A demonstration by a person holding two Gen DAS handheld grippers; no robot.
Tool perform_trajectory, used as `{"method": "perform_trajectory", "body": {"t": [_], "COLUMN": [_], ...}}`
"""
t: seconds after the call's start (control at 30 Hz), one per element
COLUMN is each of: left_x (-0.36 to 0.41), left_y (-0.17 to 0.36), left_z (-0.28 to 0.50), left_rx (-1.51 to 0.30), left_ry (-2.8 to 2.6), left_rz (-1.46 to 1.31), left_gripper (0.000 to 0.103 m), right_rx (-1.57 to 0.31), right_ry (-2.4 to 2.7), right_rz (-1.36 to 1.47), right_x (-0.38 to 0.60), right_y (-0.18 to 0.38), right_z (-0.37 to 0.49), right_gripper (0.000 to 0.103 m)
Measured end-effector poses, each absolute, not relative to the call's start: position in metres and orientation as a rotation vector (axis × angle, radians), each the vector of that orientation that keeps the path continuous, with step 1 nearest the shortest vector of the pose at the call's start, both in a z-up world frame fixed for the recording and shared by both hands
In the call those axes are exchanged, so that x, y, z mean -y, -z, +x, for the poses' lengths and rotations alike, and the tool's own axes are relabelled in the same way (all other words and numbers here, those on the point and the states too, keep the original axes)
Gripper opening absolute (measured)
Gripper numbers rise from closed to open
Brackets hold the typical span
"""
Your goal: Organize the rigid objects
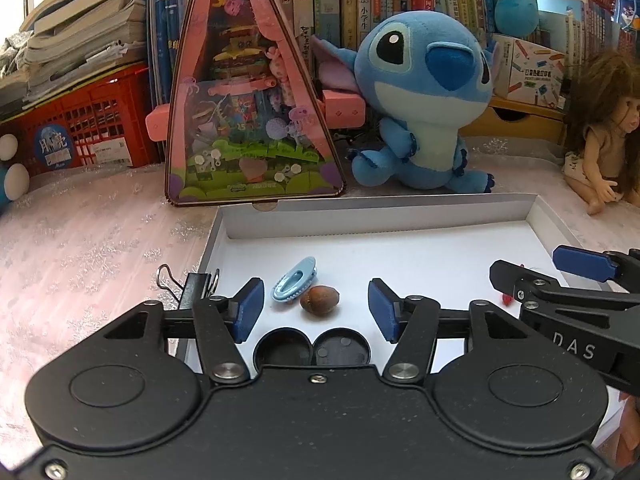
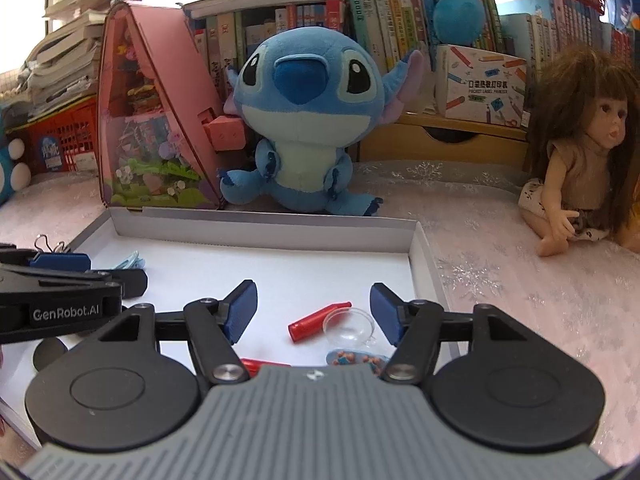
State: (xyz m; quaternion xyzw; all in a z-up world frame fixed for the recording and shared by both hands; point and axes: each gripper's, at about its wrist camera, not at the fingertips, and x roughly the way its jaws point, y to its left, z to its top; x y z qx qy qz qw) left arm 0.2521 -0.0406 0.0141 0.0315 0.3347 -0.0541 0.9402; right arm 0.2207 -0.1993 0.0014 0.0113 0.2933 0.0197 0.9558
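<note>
While both grippers hang spread and empty over a shallow white cardboard tray (image 1: 400,216), small hard items lie scattered on its floor. The left gripper (image 1: 316,310) sits over the tray's left half, jaws wide and holding nothing, with a brown acorn (image 1: 319,299) and a pale blue hair clip (image 1: 294,284) between its blue pads. A black binder clip (image 1: 196,286) stands at the tray's left edge, and a black hinged two-cup case (image 1: 312,350) lies open near the front edge.

The right gripper (image 2: 314,310), likewise parted and empty, hovers over the right half, near the right wall. Between its pads lie a red whistle-like tube (image 2: 318,322), a clear plastic dome (image 2: 352,326), a small patterned oval piece (image 2: 356,358) and a second red piece (image 2: 256,366), partly hidden by the gripper body.

All of these look light and stiff. The acorn is rounded and smooth, likely to roll or squirt out unless pinched across its middle. The hair clip's long axis runs from near left to far right; a grip across its narrow width seems safest. The red tube's long axis likewise runs near left to far right, thin end farthest, and is best pinched across mid-length. The dome looks thin, slick and crushable.

Whether sorting into the tray is finished or still under way cannot be judged from this scene.
</note>
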Motion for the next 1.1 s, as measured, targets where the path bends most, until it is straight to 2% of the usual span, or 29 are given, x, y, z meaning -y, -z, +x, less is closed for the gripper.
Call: {"method": "perform_trajectory", "body": {"t": [0.4,1.1], "left_x": [0.045,0.026], "left_y": [-0.030,-0.058], "left_z": [0.230,0.172], "left_rx": [-0.659,-0.638], "left_ry": [0.163,0.156], "left_rz": [0.079,0.051], "left_gripper": [0.076,0.082], "right_rx": [-0.558,-0.515], "right_ry": [-0.026,-0.020], "right_rz": [0.040,0.056], "right_x": [0.207,0.214], "right_y": [-0.018,-0.047], "right_z": [0.203,0.151], "right_gripper": [0.085,0.092]}}
